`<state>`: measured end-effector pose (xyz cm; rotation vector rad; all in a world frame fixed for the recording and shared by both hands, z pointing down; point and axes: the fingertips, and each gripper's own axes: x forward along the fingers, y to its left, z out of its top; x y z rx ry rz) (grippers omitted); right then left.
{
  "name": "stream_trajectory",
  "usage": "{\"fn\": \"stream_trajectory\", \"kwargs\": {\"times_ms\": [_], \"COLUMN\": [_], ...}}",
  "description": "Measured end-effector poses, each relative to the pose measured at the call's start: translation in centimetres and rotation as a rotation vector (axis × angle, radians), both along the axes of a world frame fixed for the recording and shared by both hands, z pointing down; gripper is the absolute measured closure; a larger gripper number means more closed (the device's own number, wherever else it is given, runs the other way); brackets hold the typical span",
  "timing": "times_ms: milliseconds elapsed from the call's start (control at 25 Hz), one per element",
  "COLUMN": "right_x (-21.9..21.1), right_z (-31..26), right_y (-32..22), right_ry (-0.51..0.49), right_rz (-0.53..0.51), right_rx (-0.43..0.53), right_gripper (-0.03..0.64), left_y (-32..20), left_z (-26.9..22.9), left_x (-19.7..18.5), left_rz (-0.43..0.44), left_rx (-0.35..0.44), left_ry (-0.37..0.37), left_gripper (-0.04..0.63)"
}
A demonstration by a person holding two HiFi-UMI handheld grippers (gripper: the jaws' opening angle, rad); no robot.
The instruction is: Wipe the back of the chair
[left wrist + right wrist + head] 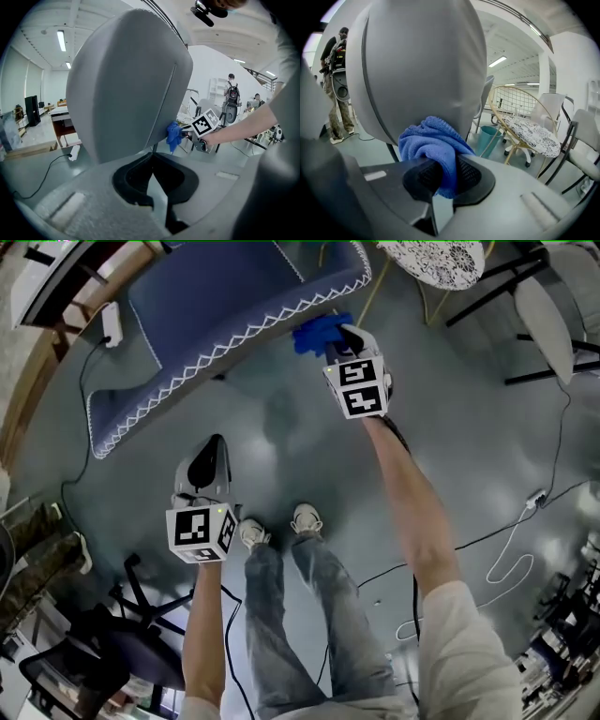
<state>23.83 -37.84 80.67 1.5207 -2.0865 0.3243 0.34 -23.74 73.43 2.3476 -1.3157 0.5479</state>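
Head view: right claw is clamping a blue cloth and pressing it against the edge of the chair back, arm reaching out. Right gripper view is confirming it: the cloth is bunching between both jaws and touching the lower part of the chair back, right in front of the claw.

Left claw is hanging lower, over the floor, apart from the chair and pointing toward it. Left gripper view is showing that claw clenched on nothing, jaw tips meeting. The chair back is looming ahead, with the cloth sitting at its lower right edge (the right gripper's marker cube is showing just beside it).

Chair is looking blue with white zigzag stitching from above, grey in both gripper views. A wire seat with a patterned cushion is standing off to the right, well apart. The person's shoes are resting on the floor near the left claw.
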Motion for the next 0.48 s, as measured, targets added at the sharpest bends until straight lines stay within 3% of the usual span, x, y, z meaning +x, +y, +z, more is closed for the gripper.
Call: {"fn": "stream_trajectory", "kwargs": {"times_ms": [480], "right_x": [-0.2], "right_z": [-0.5], "right_y": [5.1], "right_ry": [-0.046], "right_rz": [0.030], "right_rx": [-0.006], "right_gripper": [0.571], "left_y": [0.5], "left_z": [-1.2], "left_x": [-1.2], "left_rz": [-0.010], "left_rx": [0.006], "left_ry": [-0.005], "left_gripper": [0.591]}}
